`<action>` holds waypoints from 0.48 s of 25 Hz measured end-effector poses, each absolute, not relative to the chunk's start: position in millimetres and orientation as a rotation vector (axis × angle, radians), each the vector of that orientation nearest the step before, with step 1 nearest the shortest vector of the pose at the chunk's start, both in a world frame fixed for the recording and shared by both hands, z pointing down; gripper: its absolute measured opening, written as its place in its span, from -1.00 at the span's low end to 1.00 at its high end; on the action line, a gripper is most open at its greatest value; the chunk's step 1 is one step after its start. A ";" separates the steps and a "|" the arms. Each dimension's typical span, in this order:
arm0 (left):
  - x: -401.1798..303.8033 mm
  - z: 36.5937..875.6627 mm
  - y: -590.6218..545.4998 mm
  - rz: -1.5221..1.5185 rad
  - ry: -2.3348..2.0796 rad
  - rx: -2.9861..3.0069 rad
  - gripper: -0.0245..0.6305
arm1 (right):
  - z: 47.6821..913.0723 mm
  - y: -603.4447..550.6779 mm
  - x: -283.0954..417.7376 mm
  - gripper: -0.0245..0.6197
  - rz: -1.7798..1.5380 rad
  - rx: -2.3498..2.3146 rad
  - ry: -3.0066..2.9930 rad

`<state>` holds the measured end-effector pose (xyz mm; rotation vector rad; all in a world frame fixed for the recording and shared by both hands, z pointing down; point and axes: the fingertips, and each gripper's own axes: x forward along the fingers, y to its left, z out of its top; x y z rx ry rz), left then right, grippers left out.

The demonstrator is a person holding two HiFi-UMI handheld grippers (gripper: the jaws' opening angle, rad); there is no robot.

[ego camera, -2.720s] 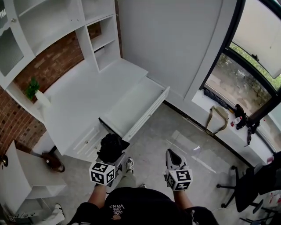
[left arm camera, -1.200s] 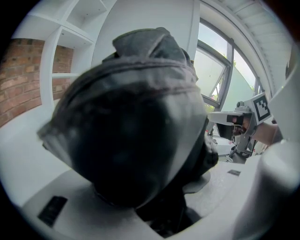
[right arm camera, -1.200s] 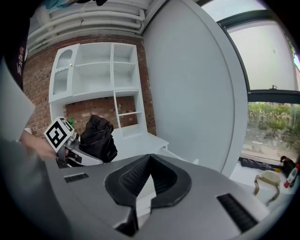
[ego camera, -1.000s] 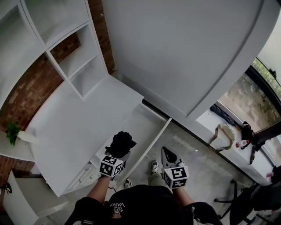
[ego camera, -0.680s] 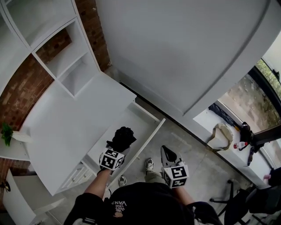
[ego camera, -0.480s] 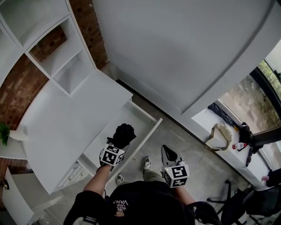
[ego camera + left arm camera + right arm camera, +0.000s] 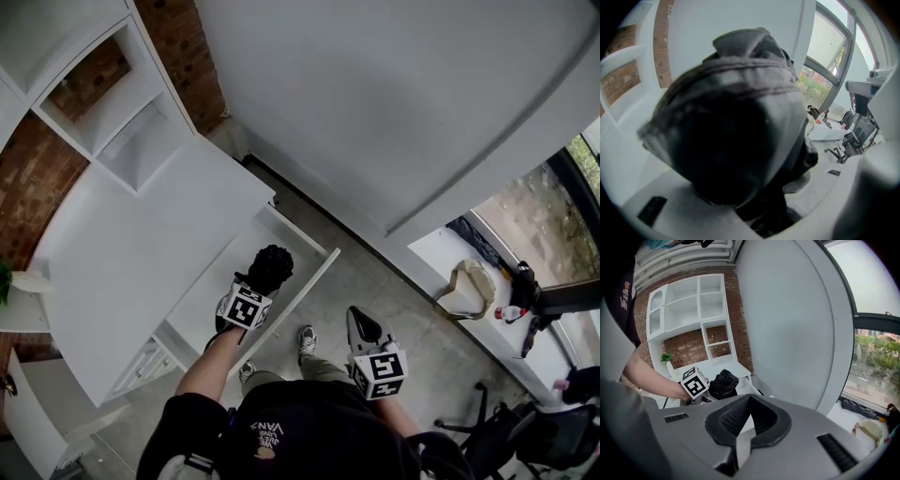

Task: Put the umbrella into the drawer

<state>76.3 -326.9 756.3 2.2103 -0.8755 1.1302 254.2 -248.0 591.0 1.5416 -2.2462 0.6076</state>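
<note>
Since a second ago, the left gripper (image 7: 260, 287) has gone forward and down with the umbrella (image 7: 270, 265). It has moved from the near corner of the open drawer (image 7: 310, 278) to a spot over the drawer's inside. The left fingers are clamped wide on the folded black umbrella, whose bunched fabric fills the space between them and bulges out past their tips in the left gripper view. The drawer's white floor lies below and ahead of those fingertips, but whether the umbrella already touches it cannot be told. The right gripper (image 7: 362, 324) hangs off to the right of the drawer front, over the grey floor. Its fingers are closed tip to tip with nothing between them, and the umbrella sits well ahead of them and to their left.

By the look of it, fetching and carrying are done and the drawer stands pulled out of the desk (image 7: 141, 234). What likely remains is to lower the umbrella to the drawer floor and let go.
</note>
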 end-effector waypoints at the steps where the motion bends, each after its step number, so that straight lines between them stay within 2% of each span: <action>1: 78.7 761.1 -329.7 1.147 -0.871 2.201 -0.19 | 591.5 -248.4 255.8 -0.92 0.610 1.538 -2.246; 12: 90.4 816.4 -347.5 1.351 -0.803 2.096 -0.19 | 606.2 -256.8 261.7 -0.92 0.661 1.510 -2.246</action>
